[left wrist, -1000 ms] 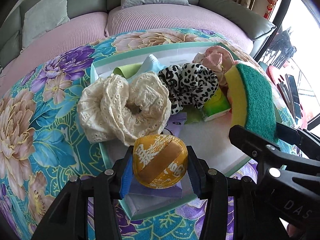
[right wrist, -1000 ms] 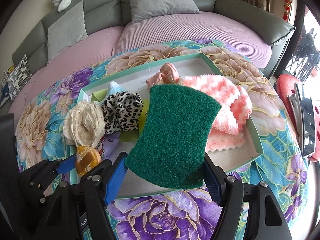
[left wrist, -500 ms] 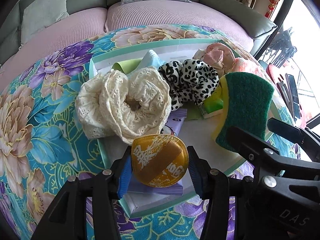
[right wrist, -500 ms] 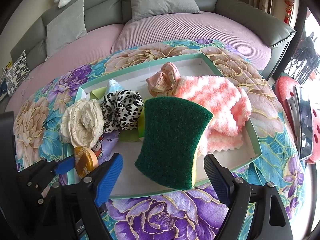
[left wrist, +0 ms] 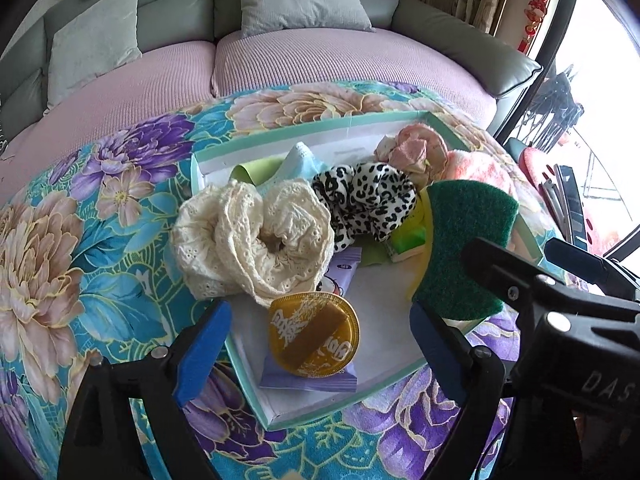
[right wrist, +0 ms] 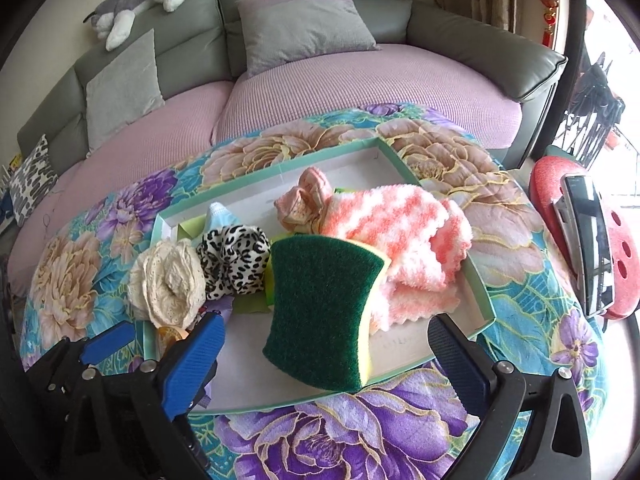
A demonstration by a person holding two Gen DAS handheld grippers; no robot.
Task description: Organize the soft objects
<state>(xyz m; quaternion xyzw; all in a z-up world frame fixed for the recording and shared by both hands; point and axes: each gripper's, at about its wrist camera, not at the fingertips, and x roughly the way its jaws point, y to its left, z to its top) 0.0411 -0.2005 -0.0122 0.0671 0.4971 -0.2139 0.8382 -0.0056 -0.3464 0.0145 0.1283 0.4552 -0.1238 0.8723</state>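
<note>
Both tongs gape, released: left tongs (left wrist: 320,344) flank the gold disc (left wrist: 313,335) in the tray (left wrist: 276,416); right tongs (right wrist: 326,358) flank the sponge (right wrist: 320,312).

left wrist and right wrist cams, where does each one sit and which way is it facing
Left wrist: sits on the left gripper, looking forward over the green tray toward the sofa; its open blue-padded fingers flank the gold disc, and the right gripper's black body shows at right.
Right wrist: sits on the right gripper, facing the same way; its open fingers frame the sponge, and the left gripper shows at lower left.
Shared: tray, sponge, cream scrunchie, leopard scrunchie, sofa.
</note>
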